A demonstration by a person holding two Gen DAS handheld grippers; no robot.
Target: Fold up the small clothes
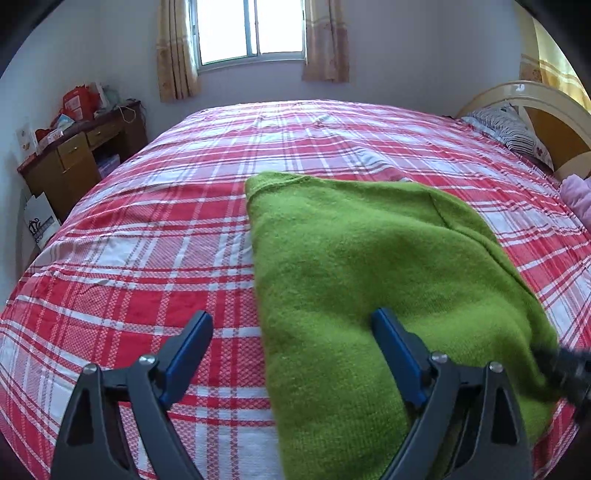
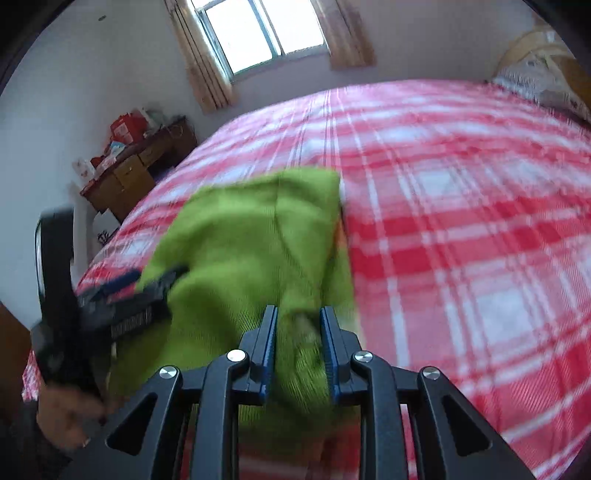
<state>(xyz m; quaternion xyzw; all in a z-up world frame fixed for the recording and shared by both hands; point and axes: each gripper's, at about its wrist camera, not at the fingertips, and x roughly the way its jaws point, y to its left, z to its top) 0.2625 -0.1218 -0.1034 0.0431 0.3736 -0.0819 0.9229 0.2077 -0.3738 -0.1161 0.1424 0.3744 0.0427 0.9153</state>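
A green knitted garment lies on the red plaid bed sheet, partly folded, with a flap laid over its right side. My left gripper stands wide open above the garment's left edge, one finger over the sheet and the other over the knit, holding nothing. My right gripper is shut on a bunched fold of the green garment near its near right corner; this view is blurred by motion. The left gripper shows at the left there, with a hand beneath it.
A wooden desk with red boxes stands left of the bed, by the wall under the curtained window. A striped pillow and a headboard are at the far right. A pink cloth lies at the right edge.
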